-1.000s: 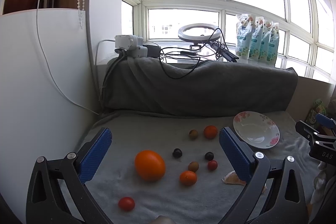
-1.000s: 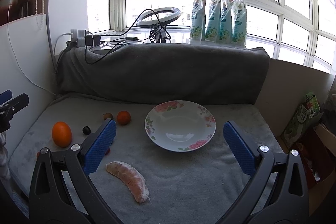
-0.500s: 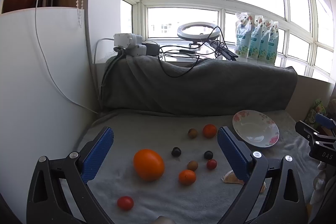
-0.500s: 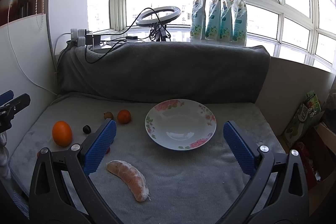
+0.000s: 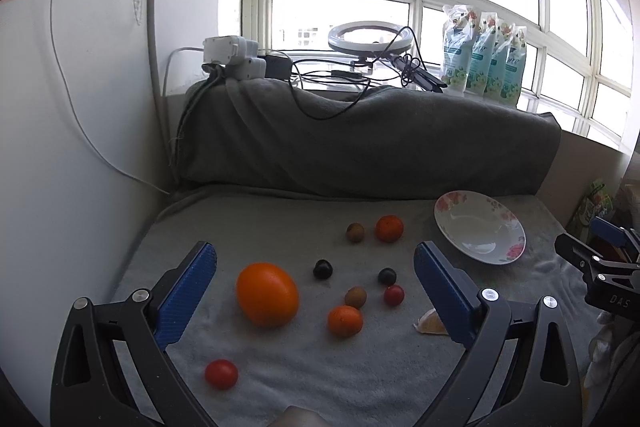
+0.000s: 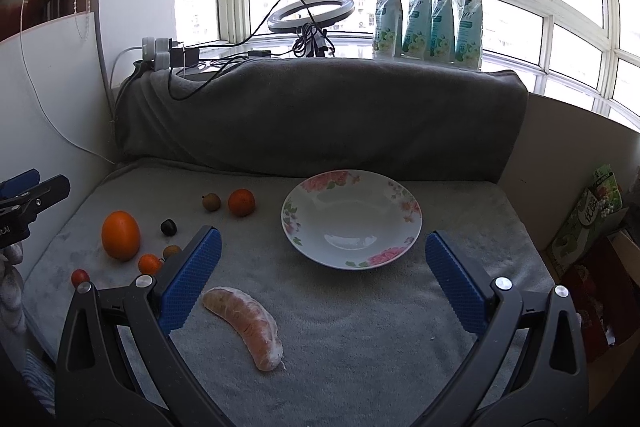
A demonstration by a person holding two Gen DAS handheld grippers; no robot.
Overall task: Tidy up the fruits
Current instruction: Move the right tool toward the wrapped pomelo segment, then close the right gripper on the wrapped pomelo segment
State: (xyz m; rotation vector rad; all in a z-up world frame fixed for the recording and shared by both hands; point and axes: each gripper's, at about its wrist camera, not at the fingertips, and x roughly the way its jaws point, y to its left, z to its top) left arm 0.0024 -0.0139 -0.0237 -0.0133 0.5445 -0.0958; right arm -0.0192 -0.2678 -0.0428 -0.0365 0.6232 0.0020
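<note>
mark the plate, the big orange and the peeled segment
plate (image 6: 304, 227): right wrist view, bare left inner wall.
big orange (image 5: 267, 294): left wrist view, middle of its skin.
peeled segment (image 6: 246, 323): right wrist view, middle of its length.

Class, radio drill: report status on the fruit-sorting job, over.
Left gripper and right gripper open, holding nothing. White floral-rimmed plate bare; large orange and the small fruits lie loose on the grey towel. Nothing blocking the plate.

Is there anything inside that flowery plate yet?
No. The flowery plate holds nothing; only its white glazed bottom shows. The large orange and the small fruits lie on the grey towel. Whatever is under the plate is covered.
</note>
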